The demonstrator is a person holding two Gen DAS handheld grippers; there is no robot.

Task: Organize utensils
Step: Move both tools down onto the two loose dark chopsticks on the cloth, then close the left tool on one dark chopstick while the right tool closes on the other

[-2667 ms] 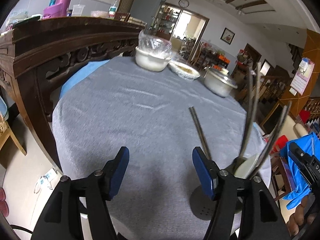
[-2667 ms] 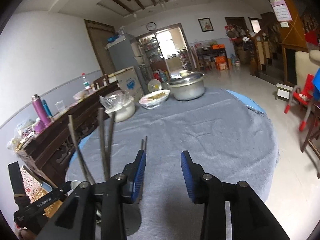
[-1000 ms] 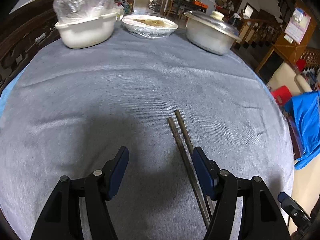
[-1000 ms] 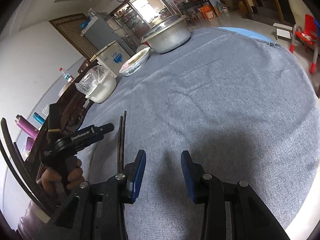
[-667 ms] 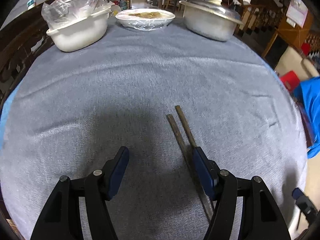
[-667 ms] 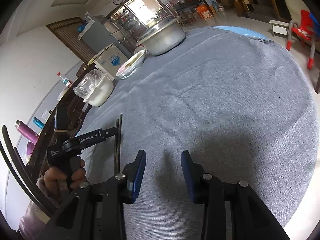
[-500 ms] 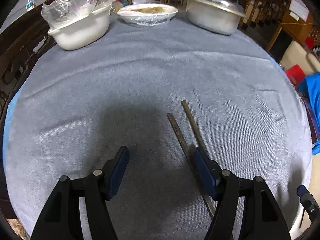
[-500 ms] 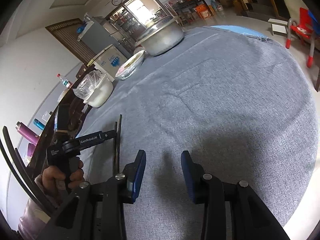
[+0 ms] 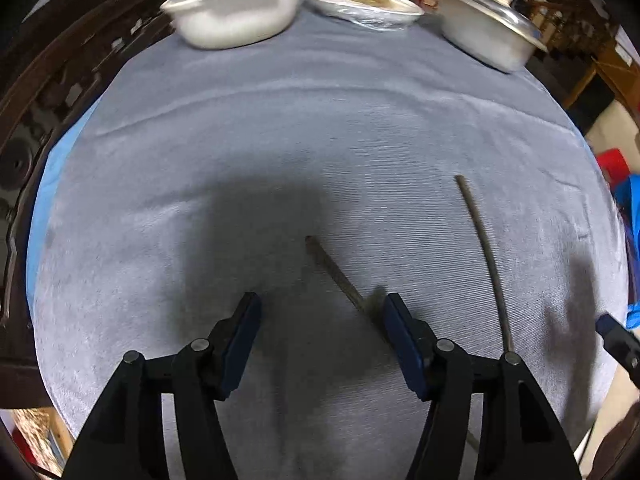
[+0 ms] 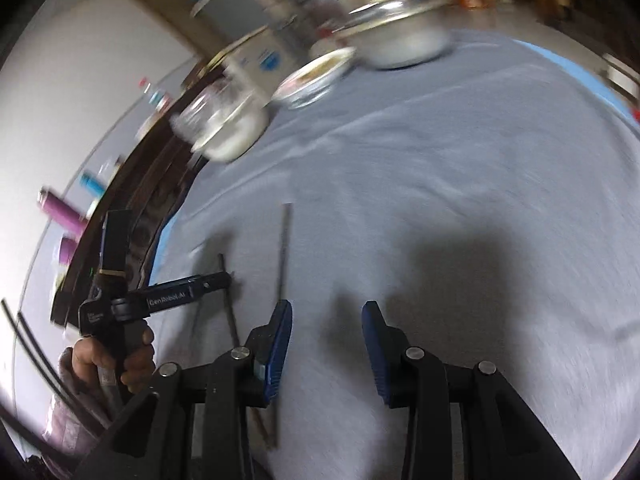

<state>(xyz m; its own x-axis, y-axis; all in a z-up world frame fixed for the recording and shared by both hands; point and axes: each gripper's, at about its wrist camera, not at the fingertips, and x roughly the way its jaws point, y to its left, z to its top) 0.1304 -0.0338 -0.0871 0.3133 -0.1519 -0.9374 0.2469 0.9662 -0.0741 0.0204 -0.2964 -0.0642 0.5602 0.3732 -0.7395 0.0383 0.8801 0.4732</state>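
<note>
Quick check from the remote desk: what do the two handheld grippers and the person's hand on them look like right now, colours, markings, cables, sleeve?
Both the left gripper and right gripper have black linkage frames with silver pivot bolts and flat blue pads. The right wrist view shows the left gripper's black bar with white "GenRobot.AI" lettering, a black pistol-style handle with a yellow band, the hand around it, a pinkish sleeve, and two thin black cables.

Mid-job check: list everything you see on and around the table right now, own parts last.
chopsticks: two, dark, lying apart on the cloth near the claws
tablecloth: one, grey, covering the round table
white bowl: one, plastic-wrapped, far left
shallow dish: one, white, wrapped, far middle
metal pot: one, silver, lidded, far right
wooden sideboard: one, dark, left of the table
left claw: blue pads, open, over one chopstick
right claw: blue pads, open, nothing between them
</note>
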